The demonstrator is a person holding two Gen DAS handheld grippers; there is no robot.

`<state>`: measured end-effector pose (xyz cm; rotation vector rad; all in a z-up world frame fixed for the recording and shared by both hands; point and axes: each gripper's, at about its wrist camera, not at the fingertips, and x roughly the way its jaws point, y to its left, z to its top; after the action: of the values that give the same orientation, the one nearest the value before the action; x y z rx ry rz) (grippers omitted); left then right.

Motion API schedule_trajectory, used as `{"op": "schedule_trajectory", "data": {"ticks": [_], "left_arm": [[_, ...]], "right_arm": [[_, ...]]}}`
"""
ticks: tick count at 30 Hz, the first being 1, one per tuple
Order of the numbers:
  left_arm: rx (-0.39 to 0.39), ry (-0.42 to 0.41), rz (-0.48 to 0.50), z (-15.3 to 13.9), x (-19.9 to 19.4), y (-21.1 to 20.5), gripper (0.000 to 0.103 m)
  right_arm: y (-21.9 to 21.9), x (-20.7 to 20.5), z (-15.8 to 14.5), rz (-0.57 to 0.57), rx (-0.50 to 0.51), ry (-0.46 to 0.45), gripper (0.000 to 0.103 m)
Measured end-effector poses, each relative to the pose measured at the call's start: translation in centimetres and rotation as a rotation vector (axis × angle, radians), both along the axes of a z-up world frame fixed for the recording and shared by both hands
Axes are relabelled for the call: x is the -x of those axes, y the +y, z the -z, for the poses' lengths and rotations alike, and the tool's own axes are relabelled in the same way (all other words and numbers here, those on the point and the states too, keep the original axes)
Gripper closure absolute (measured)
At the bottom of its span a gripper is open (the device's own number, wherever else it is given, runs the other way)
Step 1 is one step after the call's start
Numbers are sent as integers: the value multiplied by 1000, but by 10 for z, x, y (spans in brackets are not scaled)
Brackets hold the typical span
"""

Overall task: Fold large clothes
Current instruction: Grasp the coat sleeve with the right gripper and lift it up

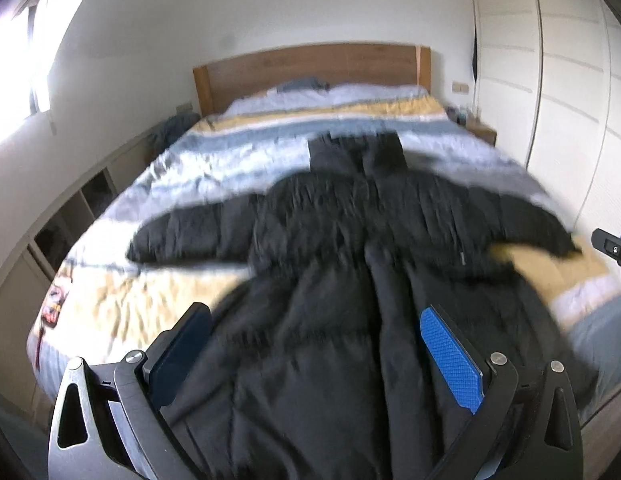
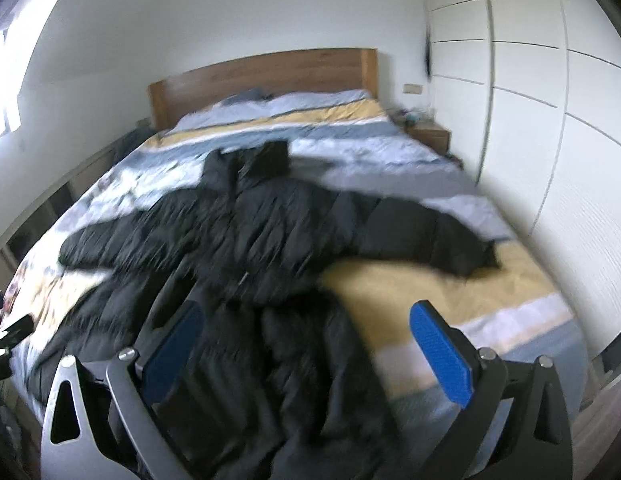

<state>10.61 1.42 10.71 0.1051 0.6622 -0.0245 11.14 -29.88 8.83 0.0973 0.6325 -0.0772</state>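
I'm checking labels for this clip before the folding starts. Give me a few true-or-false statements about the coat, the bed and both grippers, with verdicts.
1. The black puffer coat lies spread on the bed with both sleeves out to the sides. True.
2. The left gripper is shut on the coat's hem. False: its jaws stand wide open, holding nothing.
3. The headboard is wooden. True.
4. The right gripper grips a sleeve. False: it is open and empty.
5. The coat is already folded in half. False: it lies full length, collar toward the headboard.
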Motion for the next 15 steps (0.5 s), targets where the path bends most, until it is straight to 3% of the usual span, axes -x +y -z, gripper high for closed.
{"op": "schedule_trajectory", "data": {"ticks": [3,6,9,15], "left_arm": [[-7,-28,-13,-19,-36,8,0],[24,-7,-31,-17,-73,16,0],[38,24,-57,-2,-98,22,0],[46,146,-88,56,-141,31,0]], "right_arm": [[-31,-37,-20,51,-21,-9,0],[-69,-72,-17,111,-68,-6,0],[-119,-105,14,176,-191,37,0],[-204,-149,110,288,-504,114,0]]}}
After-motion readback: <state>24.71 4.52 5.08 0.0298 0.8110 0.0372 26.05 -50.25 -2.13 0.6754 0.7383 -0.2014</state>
